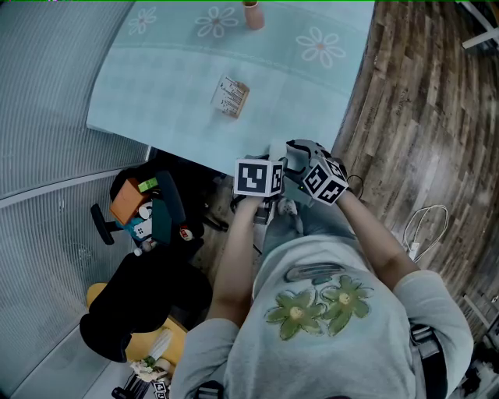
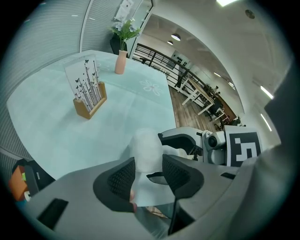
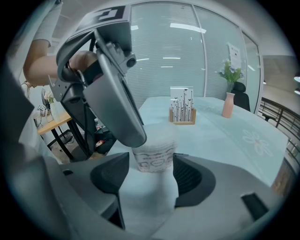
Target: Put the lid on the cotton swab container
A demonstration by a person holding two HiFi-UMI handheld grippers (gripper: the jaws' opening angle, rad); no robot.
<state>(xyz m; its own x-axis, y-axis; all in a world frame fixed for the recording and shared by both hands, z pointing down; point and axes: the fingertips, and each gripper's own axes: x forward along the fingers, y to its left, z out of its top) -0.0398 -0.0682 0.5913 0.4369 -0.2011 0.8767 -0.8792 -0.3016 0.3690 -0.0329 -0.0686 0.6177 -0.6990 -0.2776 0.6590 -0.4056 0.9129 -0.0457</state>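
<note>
Both grippers meet over the front edge of the pale blue table [image 1: 171, 86]. My right gripper [image 3: 150, 164] is shut on the white cotton swab container [image 3: 152, 157], which has a printed band and stands upright between the pads. My left gripper [image 2: 146, 164] is shut on the frosted white lid [image 2: 145, 147] and holds it at the container's top [image 3: 157, 138]. Whether the lid is seated I cannot tell. In the head view the marker cubes hide most of both grippers [image 1: 265, 167] [image 1: 308, 160]; only a white bit of the container [image 1: 277, 150] shows between them.
A card holder on a wooden base [image 1: 231, 97] stands mid-table and a pink vase [image 1: 253, 14] at the far edge. Beside the person's left is a black chair with a bag and toys [image 1: 144, 214]. A white cable [image 1: 425, 226] lies on the wooden floor.
</note>
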